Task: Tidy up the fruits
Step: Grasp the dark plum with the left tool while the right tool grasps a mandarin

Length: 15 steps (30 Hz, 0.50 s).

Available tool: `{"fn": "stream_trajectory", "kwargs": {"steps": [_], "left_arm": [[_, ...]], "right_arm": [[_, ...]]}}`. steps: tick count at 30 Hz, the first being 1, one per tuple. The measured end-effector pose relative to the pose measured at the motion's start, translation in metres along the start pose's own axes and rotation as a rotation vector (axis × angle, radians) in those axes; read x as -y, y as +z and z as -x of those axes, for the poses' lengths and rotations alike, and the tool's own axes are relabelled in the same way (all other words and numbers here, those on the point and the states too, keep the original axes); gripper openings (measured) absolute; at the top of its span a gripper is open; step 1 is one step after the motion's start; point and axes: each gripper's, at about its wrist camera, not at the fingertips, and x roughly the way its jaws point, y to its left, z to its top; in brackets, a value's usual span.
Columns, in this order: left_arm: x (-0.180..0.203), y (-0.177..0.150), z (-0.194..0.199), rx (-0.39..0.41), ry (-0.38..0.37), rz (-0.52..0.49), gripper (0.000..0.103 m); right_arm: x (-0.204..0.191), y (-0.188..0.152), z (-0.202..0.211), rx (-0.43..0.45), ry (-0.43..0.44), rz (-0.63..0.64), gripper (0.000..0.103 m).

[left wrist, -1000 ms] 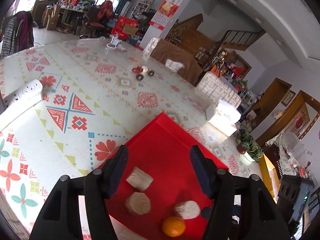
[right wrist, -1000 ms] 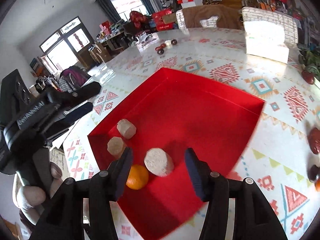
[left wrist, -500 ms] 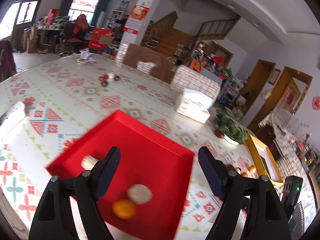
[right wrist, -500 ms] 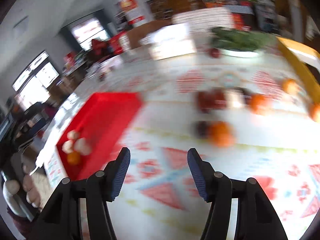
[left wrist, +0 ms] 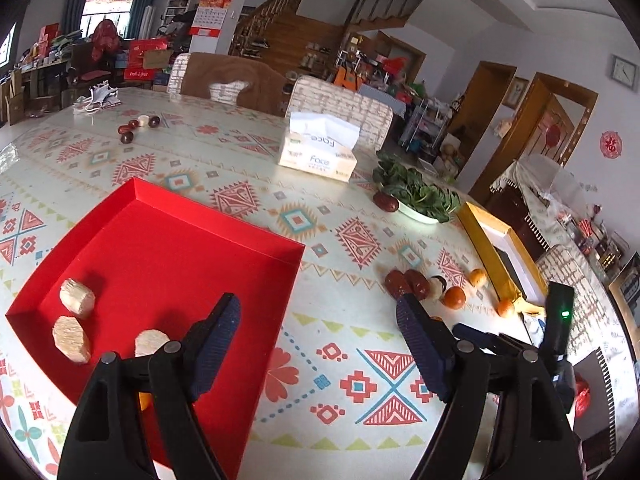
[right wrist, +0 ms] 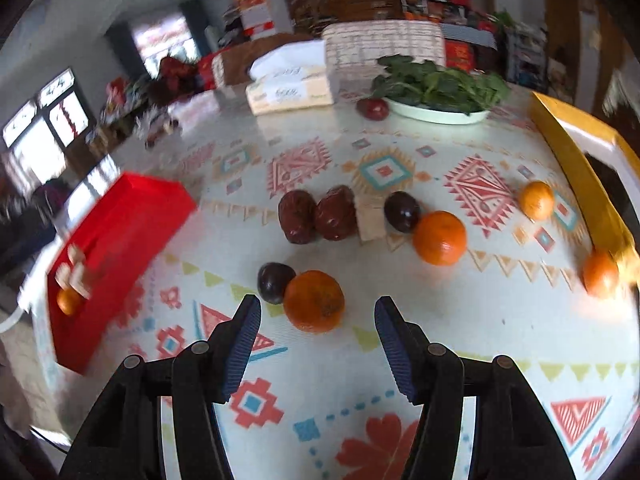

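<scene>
My right gripper (right wrist: 316, 336) hovers with jaws open and empty just near of the nearest orange (right wrist: 314, 301) on the worktop, a dark plum (right wrist: 274, 282) touching its left, while my left gripper (left wrist: 318, 346), equally open, stays farther off beside the red tray (left wrist: 168, 248).

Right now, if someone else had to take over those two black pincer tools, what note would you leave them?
Left gripper: open, empty, above the near edge of the shallow red cardboard tray.
Right gripper: open, empty, pointed at the nearest small orange tangerine, a dark round plum touching it.
Done: three pale beige chunks and one tangerine lie in the tray.
Left: on the patterned tablecloth, four tangerines, two wrinkled red dates, two plums and a pale wedge beside the dates.
Likely next: pick up the nearest tangerine.
</scene>
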Motion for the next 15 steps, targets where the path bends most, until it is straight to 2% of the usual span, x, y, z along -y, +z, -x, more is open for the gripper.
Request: {"fn": "stream_trajectory", "kwargs": {"steps": [2, 4, 6, 9, 10, 12, 15], "left_arm": [[0.004, -0.001, -0.003, -0.009, 0.001, -0.004, 0.080], [0.006, -0.001, -0.008, -0.017, -0.001, -0.009, 0.079], [0.009, -0.002, -0.015, -0.035, -0.012, -0.011, 0.079], [0.017, -0.005, -0.025, -0.064, -0.029, -0.025, 0.079], [0.019, -0.006, -0.028, -0.072, -0.030, -0.031, 0.079], [0.022, -0.008, -0.035, -0.091, -0.033, -0.037, 0.079], [0.027, -0.011, -0.045, -0.116, -0.037, -0.044, 0.079]], "right_arm": [[-0.002, 0.002, -0.009, -0.026, 0.010, 0.024, 0.061], [-0.006, 0.004, -0.010, -0.015, 0.004, 0.055, 0.058], [-0.011, 0.006, -0.012, -0.015, -0.002, 0.078, 0.049], [-0.014, 0.005, -0.011, -0.014, 0.008, 0.086, 0.045], [-0.013, 0.004, -0.010, -0.013, 0.008, 0.083, 0.044], [-0.007, 0.002, -0.005, -0.008, 0.013, 0.063, 0.035], [0.012, -0.003, 0.005, 0.019, 0.035, -0.012, 0.035]]}}
